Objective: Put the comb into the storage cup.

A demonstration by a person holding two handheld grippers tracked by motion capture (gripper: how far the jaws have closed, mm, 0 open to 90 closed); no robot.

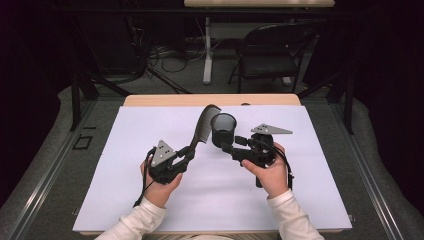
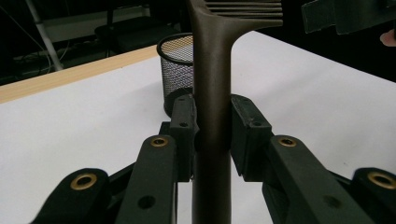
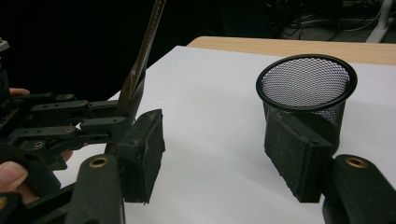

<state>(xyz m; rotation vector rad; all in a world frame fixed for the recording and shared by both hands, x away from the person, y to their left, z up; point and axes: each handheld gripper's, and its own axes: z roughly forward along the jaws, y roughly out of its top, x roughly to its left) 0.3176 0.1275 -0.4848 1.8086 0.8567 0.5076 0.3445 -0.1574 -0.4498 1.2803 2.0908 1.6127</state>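
A dark comb (image 1: pixel 204 125) stands tilted up and away from my left gripper (image 1: pixel 189 151), which is shut on its handle. In the left gripper view both pads press the comb's handle (image 2: pixel 212 93), and the teeth point right at the top. A black mesh cup (image 1: pixel 223 129) stands upright on the white sheet just right of the comb. My right gripper (image 1: pixel 231 145) is open beside the cup's base. In the right gripper view nothing lies between the pads; the right pad (image 3: pixel 296 158) sits in front of the cup's (image 3: pixel 306 88) lower left side, and the comb (image 3: pixel 144 56) and left gripper (image 3: pixel 112 123) show at left.
A white sheet (image 1: pixel 150 200) covers most of the wooden table (image 1: pixel 165 100). Beyond the far edge are a black folding chair (image 1: pixel 270 55), a white table leg (image 1: pixel 207 50) and floor cables. The person's hands and white sleeves enter from the bottom.
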